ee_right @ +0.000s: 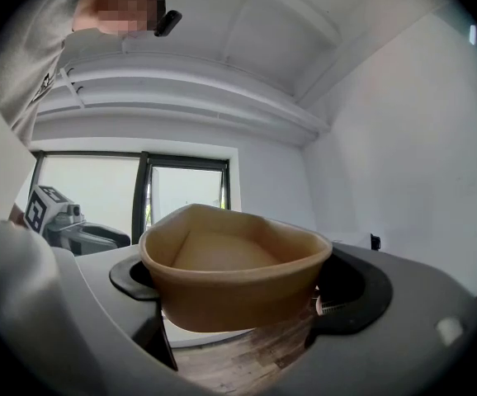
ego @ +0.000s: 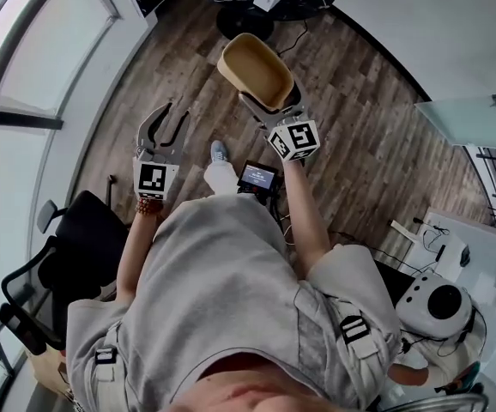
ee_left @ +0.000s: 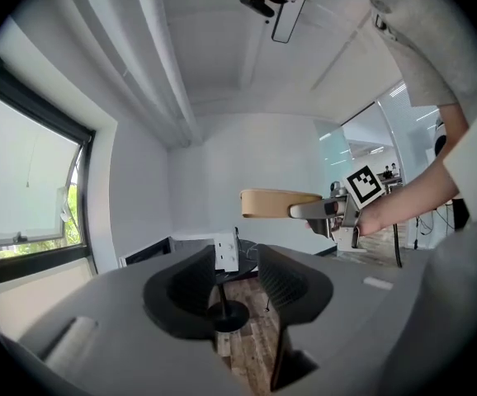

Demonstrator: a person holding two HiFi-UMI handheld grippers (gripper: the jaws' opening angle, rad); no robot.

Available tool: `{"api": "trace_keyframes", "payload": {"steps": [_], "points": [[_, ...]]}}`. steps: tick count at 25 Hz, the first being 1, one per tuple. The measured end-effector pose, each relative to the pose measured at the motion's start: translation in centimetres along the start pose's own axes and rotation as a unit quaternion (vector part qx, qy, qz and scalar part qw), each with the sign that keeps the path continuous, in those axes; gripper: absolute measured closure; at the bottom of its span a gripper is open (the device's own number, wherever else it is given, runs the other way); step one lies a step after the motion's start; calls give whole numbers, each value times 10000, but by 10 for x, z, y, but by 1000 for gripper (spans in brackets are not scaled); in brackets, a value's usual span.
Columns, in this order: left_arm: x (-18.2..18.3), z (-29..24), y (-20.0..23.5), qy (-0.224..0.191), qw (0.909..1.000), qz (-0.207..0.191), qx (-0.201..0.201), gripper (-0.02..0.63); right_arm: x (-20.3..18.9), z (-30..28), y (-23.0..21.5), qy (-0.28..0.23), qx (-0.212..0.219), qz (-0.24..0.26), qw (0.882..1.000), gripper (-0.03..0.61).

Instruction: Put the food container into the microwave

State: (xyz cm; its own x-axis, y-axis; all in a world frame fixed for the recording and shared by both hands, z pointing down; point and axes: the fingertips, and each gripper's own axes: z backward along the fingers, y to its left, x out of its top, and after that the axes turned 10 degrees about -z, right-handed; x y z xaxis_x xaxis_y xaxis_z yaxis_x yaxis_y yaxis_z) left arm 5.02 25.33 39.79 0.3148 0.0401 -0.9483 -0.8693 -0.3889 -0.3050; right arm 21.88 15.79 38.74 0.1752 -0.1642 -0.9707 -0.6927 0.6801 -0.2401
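Note:
The food container (ego: 255,69) is a tan, rounded, empty bowl held up in the air over the wooden floor. My right gripper (ego: 271,103) is shut on its near wall, and in the right gripper view the container (ee_right: 234,275) fills the space between the jaws of that gripper (ee_right: 240,297). My left gripper (ego: 167,128) hangs to the left of it, open and empty. From the left gripper view, the open left gripper (ee_left: 237,275) frames the floor, with the container (ee_left: 274,203) off to the upper right. No microwave shows in any view.
A black office chair (ego: 63,260) stands at the left by the window (ego: 25,50). A round black table base (ego: 244,20) and a white box (ee_left: 225,252) lie ahead. A small screen (ego: 257,177) hangs at the person's waist. White equipment (ego: 437,303) sits at the lower right.

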Motion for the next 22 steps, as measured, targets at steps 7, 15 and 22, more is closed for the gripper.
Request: {"api": "trace_keyframes", "payload": {"steps": [7,15,22], "points": [[-2,-103,45,-183,9998,36,-68,480,4,-80,-85,234,34,9,9997,23],[-20,-173,85,-73,9948,637,-795,479,16,-179,-116,403,22,259,9989,25],[-42,-222,162,-480,9870,638,-1397,479,23,-254,-122,402,-377,514,9972,25]]}}
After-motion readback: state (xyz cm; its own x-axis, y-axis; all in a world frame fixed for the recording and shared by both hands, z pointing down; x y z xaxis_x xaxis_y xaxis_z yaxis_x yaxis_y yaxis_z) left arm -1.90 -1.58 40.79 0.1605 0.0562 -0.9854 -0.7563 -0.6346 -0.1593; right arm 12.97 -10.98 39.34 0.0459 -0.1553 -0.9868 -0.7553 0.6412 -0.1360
